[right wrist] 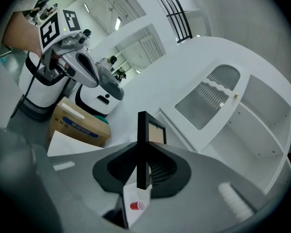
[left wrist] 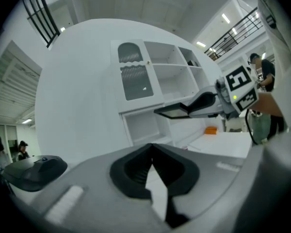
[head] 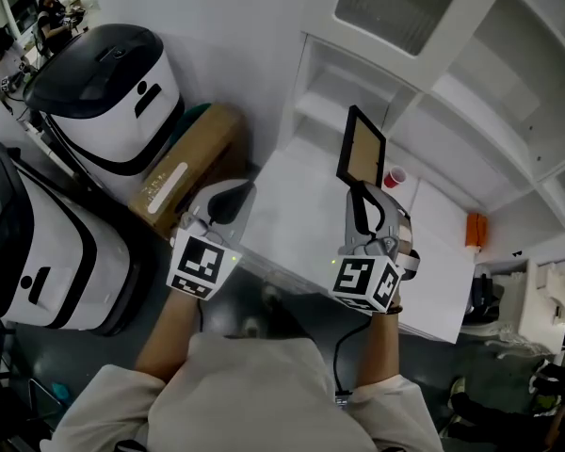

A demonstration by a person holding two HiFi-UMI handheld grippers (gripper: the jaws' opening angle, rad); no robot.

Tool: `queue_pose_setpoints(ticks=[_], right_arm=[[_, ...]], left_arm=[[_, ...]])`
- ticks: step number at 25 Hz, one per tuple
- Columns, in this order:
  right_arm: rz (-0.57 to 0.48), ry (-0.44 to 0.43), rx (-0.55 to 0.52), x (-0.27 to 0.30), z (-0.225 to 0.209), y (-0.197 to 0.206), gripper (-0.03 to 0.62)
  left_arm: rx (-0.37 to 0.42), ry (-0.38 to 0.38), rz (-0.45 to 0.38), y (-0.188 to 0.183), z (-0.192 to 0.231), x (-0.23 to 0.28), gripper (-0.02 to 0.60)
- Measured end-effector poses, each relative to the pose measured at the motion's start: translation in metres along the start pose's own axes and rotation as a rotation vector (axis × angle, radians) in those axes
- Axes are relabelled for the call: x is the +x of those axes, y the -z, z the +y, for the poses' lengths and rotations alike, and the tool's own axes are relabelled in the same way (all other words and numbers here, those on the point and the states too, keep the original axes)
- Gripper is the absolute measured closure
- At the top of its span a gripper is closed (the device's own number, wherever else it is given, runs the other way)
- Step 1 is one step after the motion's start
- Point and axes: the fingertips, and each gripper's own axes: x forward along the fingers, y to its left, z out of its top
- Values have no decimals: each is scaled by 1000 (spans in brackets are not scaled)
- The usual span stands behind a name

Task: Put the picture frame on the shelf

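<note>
picture frame (head: 361, 146) upright over white surface (head: 292, 217), mid frame
right hand-held gripper (head: 360, 192) pinches its lower edge; left hand-held gripper (head: 237, 194) pressed together, empty. shelf (head: 356, 81) upper right, red cup (head: 394, 177) on surface, cardboard box (head: 184, 169) left.

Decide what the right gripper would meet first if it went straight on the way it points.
Probably the shelf unit, at a lower open compartment; the picture frame in the right gripper would arrive first. Depth is unclear.
</note>
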Motion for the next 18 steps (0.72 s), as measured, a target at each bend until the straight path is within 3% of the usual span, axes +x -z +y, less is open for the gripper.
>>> queue_pose_setpoints(ticks=[18], right_arm=[[33, -97, -68, 110, -5, 36, 525]], left_arm=[[-28, -56, 69, 21, 36, 58, 577]])
